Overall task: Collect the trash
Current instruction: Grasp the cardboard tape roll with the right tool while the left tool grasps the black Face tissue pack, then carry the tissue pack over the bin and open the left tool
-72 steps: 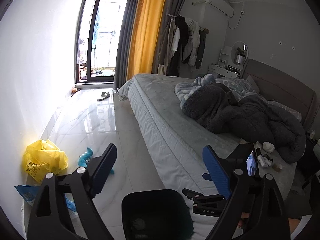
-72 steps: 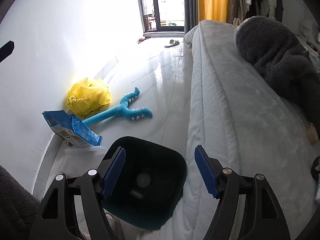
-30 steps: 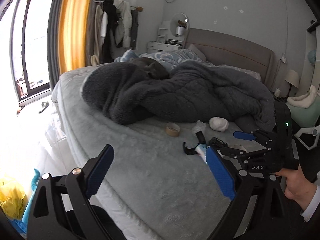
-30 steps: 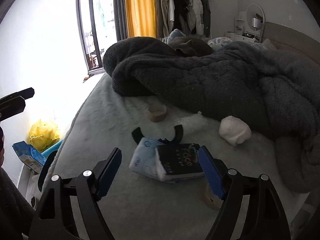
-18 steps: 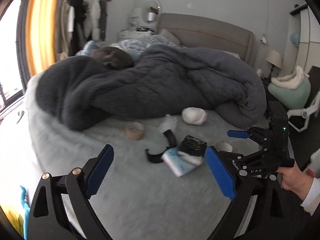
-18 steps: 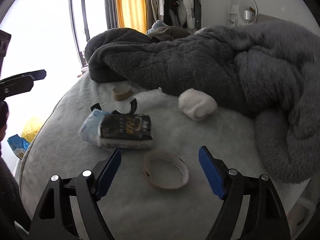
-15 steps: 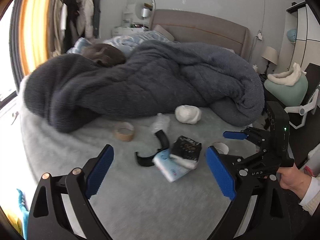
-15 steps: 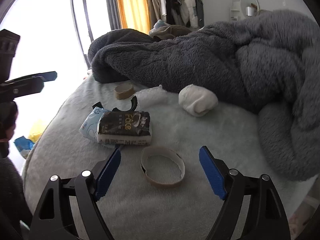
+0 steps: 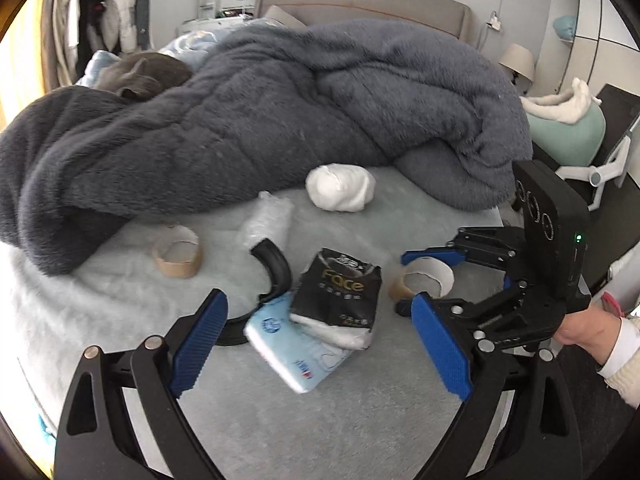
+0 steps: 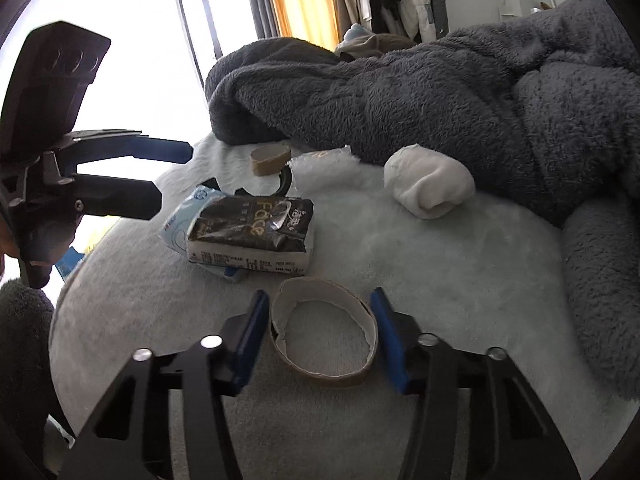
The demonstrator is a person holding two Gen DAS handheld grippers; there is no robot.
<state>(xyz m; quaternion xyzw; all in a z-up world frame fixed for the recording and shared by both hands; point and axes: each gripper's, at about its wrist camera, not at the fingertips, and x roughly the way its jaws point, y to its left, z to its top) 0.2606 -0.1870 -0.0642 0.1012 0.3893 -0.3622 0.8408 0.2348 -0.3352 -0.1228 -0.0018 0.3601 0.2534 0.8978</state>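
Observation:
Trash lies on the grey bed (image 9: pixel 304 420). A cardboard tape ring (image 10: pixel 324 338) sits between my right gripper's (image 10: pixel 320 334) blue pads, which have closed in to its sides; it also shows in the left wrist view (image 9: pixel 424 280). A black "Face" tissue pack (image 9: pixel 340 292) (image 10: pixel 252 232) lies on a pale blue tissue pack (image 9: pixel 296 348). Behind are a black curved plastic piece (image 9: pixel 276 268), a second tape ring (image 9: pixel 176 256), crumpled clear plastic (image 9: pixel 268 220) and a white wad (image 9: pixel 340 188) (image 10: pixel 428 188). My left gripper (image 9: pixel 320 344) is open, hovering before the tissue packs.
A heaped dark grey blanket (image 9: pixel 280 112) covers the back of the bed. A mint beanbag (image 9: pixel 568 128) and a chair (image 9: pixel 616 152) stand to the right. The window and yellow curtain (image 10: pixel 296 0) are behind the bed in the right wrist view.
Both grippers swung from the floor bin to the bed. My right gripper moved down onto the near tape ring and narrowed its jaws around it. My left gripper came closer to the tissue packs.

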